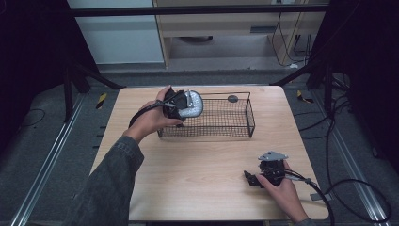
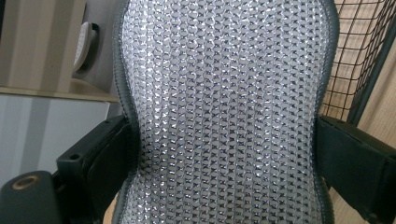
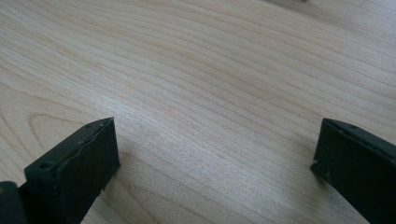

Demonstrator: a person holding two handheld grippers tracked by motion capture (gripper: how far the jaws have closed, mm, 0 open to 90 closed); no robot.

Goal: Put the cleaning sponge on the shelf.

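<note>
Five items, largest first:

- Wooden table (image 1: 207, 188): light wood grain, rectangular, set on a dark floor. Its bare top lies under the right gripper's jaws in the right gripper view.
- Wire basket (image 1: 235, 120): black mesh, rectangular, on the far half of the table, slightly right of centre. One corner of its mesh shows at the upper right of the left gripper view.
- Insole (image 1: 192, 104): silvery-grey woven face with a dark bound edge, foot-shaped with a narrow waist. Held at the far left corner of the basket, lifted off the tabletop, its rounded end over the basket's rim. In the left gripper view it stands lengthwise between the two black jaws.
- Left gripper (image 1: 176, 109): in the person's left hand (image 1: 153, 120), at the far left of the table beside the basket. Jaws clamped on the insole at its waist, one pad against each bound edge.
- Right gripper (image 1: 254, 179): in the person's right hand (image 1: 282, 190), at the near right of the table, well apart from the basket, low over the wood. Jaws spread wide, nothing between them.
</note>
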